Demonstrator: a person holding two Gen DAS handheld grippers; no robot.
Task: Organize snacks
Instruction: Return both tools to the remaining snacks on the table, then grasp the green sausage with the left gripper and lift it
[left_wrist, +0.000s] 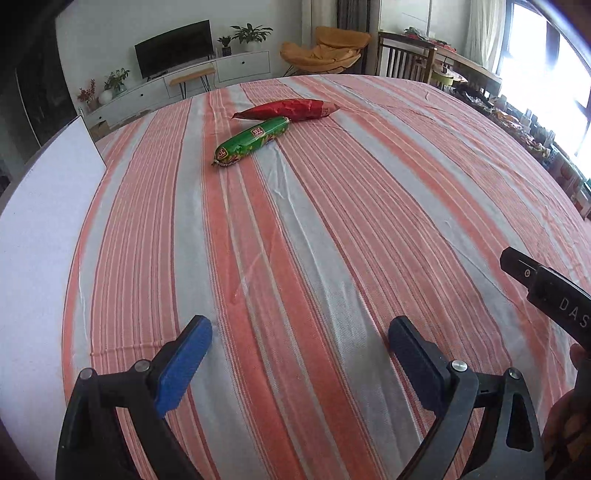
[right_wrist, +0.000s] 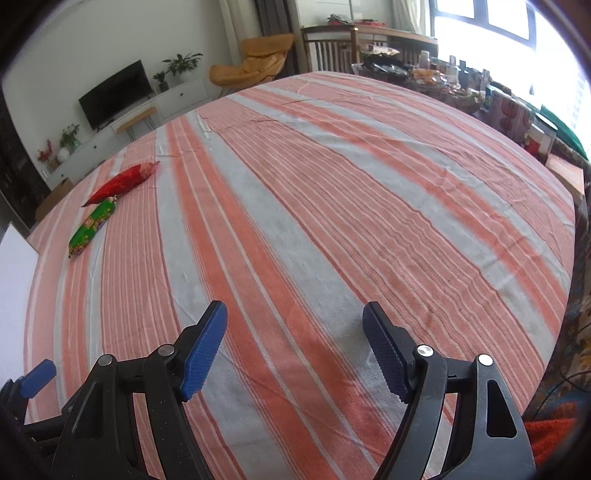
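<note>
1. Left wrist view: the left gripper (left_wrist: 300, 332), black-framed with blue pads, is hanging over the orange-and-grey striped tablecloth (left_wrist: 332, 221) with its jaws spread wide and nothing between them.
2. A green plastic-wrapped sausage-shaped snack (left_wrist: 251, 140) is lying far ahead, its far end touching a red crinkled tapered snack packet (left_wrist: 288, 109) just behind it.
3. A flat white board (left_wrist: 40, 221) is lying at the cloth's left edge.
4. Right wrist view: the right gripper (right_wrist: 294, 345) is likewise standing agape and holding nothing.
5. The green snack (right_wrist: 92, 227) and red packet (right_wrist: 122, 182) are sitting well apart from it, far to the left, near the white board (right_wrist: 14, 266).
</note>
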